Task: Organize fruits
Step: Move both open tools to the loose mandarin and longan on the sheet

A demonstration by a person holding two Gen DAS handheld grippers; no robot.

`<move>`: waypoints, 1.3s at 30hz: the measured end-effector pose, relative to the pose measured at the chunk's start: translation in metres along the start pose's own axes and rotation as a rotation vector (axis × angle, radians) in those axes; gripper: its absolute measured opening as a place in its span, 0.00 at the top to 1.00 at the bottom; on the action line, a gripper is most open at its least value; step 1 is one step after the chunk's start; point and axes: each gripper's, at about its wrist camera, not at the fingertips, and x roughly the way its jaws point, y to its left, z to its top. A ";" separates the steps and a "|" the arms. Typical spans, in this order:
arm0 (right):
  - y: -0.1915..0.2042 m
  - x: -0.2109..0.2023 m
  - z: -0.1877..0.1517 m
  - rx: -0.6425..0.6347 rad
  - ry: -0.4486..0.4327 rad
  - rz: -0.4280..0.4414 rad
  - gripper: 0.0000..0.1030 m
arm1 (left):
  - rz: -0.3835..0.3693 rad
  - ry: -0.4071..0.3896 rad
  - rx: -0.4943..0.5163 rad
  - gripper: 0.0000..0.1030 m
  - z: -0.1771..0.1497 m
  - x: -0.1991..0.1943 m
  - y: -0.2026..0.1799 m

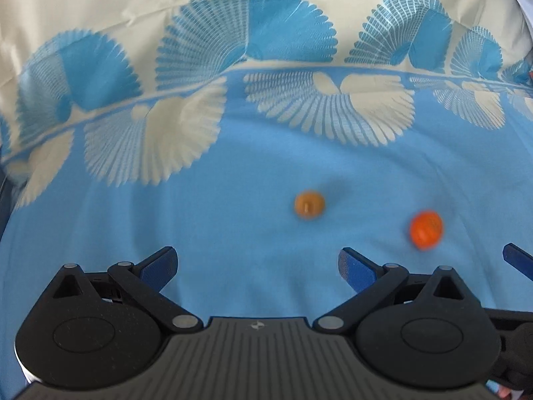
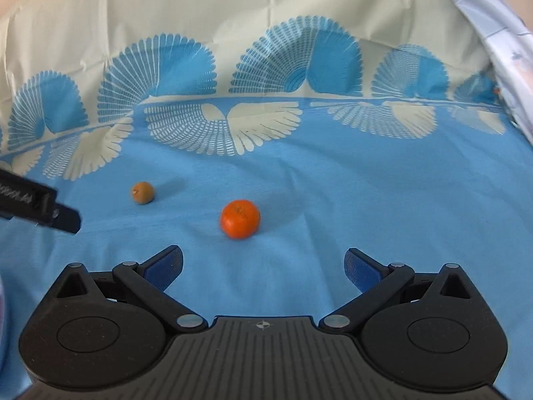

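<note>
Blue cloth with cream fan prints covers the soft, creased surface where the fruits lie; whether it is a bed or a bench underneath I cannot tell. In the right wrist view the orange, round, bright and faintly dimpled, sits at about 11 o'clock from the right gripper, whose jaws stand wide apart and empty. At 10 o'clock from the orange, well apart, rests a smaller dull brown fruit with a tiny stem nub, perhaps a kiwi. The left gripper is likewise spread open with nothing between its jaws; in its view that brown fruit lies at roughly 1 o'clock. No bowl or tray shows, so the step in hand looks like a first pick. Straddle the orange squarely at its widest girth and close gently, since it may roll on the yielding fabric.
</note>
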 end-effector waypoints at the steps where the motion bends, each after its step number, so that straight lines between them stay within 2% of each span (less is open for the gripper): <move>1: 0.000 0.014 0.004 -0.011 -0.001 0.004 0.01 | -0.008 -0.018 0.005 0.00 0.007 0.012 -0.003; 4: 0.003 0.055 0.016 -0.047 -0.004 0.014 0.01 | -0.021 -0.030 0.020 0.00 0.022 0.050 -0.010; 6: 0.006 0.083 0.017 -0.080 0.050 0.010 0.01 | -0.007 0.014 0.030 0.00 0.026 0.079 -0.012; 7: 0.006 0.089 0.013 -0.087 0.031 0.011 0.01 | -0.017 0.026 0.030 0.00 0.026 0.089 -0.012; 8: 0.007 0.089 0.010 -0.091 -0.010 0.008 0.01 | -0.046 -0.015 -0.004 0.00 0.023 0.089 -0.007; 14: 0.007 0.088 0.006 -0.089 -0.030 0.011 0.01 | -0.057 -0.036 -0.013 0.00 0.021 0.093 -0.004; 20: 0.007 0.088 0.007 -0.090 -0.030 0.008 0.01 | -0.052 0.007 -0.013 0.01 0.025 0.089 -0.006; 21: 0.007 0.088 0.007 -0.090 -0.029 0.007 0.01 | -0.063 0.012 -0.019 0.10 0.026 0.087 -0.005; 22: 0.008 0.087 0.008 -0.094 -0.019 0.005 0.06 | -0.080 0.006 -0.024 0.33 0.025 0.081 -0.004; 23: 0.009 0.084 0.009 -0.086 -0.013 0.013 0.30 | -0.086 0.002 -0.016 0.50 0.025 0.074 -0.004; 24: 0.011 0.079 0.011 -0.083 -0.012 0.034 0.49 | -0.084 0.013 0.000 0.69 0.024 0.069 -0.006; 25: 0.015 0.074 0.012 -0.090 -0.002 0.066 0.63 | -0.083 0.022 0.000 0.70 0.023 0.063 -0.007; 28: 0.024 0.064 0.012 -0.093 0.029 0.066 0.63 | -0.083 0.008 0.001 0.70 0.016 0.041 -0.007; 32: 0.022 0.042 0.014 -0.032 0.042 0.060 0.63 | -0.080 -0.012 0.005 0.70 0.003 -0.003 -0.006; 39: 0.018 -0.043 0.013 0.034 0.018 0.100 0.63 | -0.054 -0.012 -0.021 0.70 -0.030 -0.096 0.011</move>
